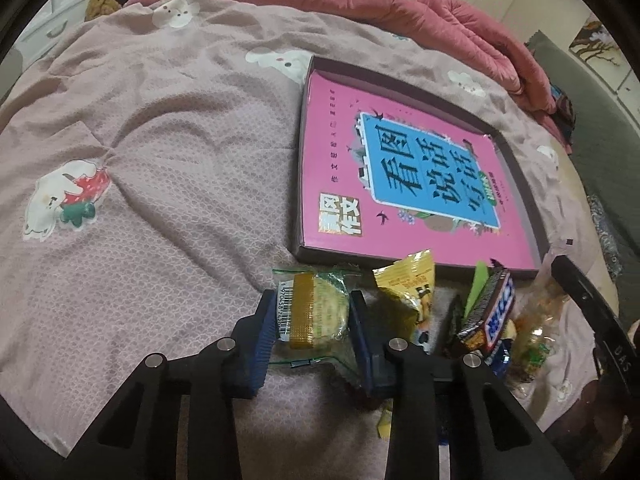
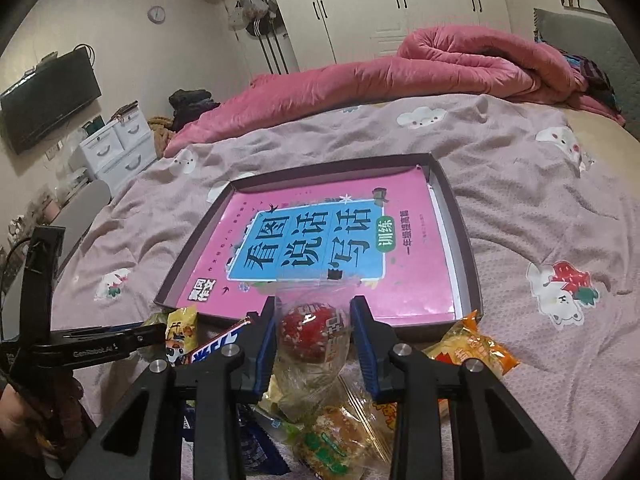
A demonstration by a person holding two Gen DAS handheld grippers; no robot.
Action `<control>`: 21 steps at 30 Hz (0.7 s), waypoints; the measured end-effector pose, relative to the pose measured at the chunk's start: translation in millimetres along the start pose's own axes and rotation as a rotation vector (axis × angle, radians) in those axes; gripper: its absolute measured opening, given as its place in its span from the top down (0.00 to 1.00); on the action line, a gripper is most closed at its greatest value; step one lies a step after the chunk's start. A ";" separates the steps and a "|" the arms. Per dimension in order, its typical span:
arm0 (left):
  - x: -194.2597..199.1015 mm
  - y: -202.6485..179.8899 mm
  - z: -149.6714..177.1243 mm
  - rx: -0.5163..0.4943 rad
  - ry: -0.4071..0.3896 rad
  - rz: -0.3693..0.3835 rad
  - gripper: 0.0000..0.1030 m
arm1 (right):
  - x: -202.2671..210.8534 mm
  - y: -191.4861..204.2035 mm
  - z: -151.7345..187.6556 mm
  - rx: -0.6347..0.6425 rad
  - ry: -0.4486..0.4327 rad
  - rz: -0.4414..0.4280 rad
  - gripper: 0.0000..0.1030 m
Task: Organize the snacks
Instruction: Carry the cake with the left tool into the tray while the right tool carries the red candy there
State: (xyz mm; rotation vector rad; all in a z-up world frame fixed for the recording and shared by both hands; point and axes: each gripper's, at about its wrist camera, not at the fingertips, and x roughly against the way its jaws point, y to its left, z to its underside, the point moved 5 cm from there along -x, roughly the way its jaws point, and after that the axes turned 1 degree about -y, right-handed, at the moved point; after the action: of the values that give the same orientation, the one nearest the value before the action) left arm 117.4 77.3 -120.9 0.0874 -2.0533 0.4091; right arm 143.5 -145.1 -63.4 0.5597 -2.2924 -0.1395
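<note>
A shallow box holding a pink book is lying at 12 o'clock of both grippers. The left gripper is clamping a green-wrapped pastry; the right gripper is probably squeezing a red-topped wrapped cake, its wrapper blurring contact, above a snack pile partly hidden by the fingers

Both grippers hover low just before the shallow box: the left gripper clamps a wrapped cake, the right gripper pinches a red-wrapped snack.
</note>
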 end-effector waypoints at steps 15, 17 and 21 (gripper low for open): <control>39.8 -11.1 -29.6 -0.030 -0.131 0.020 0.65 | 8.2 -5.9 -19.9 -0.013 -0.066 0.015 0.65; 38.1 -12.9 -36.5 -0.025 -0.142 0.021 0.65 | 7.7 -7.3 -22.2 -0.010 -0.073 0.020 0.65; 30.5 -19.6 -47.7 -0.033 -0.150 0.024 0.65 | 6.2 -9.9 -25.9 -0.006 -0.084 0.035 0.65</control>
State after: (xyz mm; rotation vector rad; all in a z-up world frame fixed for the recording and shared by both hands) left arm 146.7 77.5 -68.6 0.0753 -2.2100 0.3939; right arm 161.4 -154.9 -43.6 0.5187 -2.3810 -0.1554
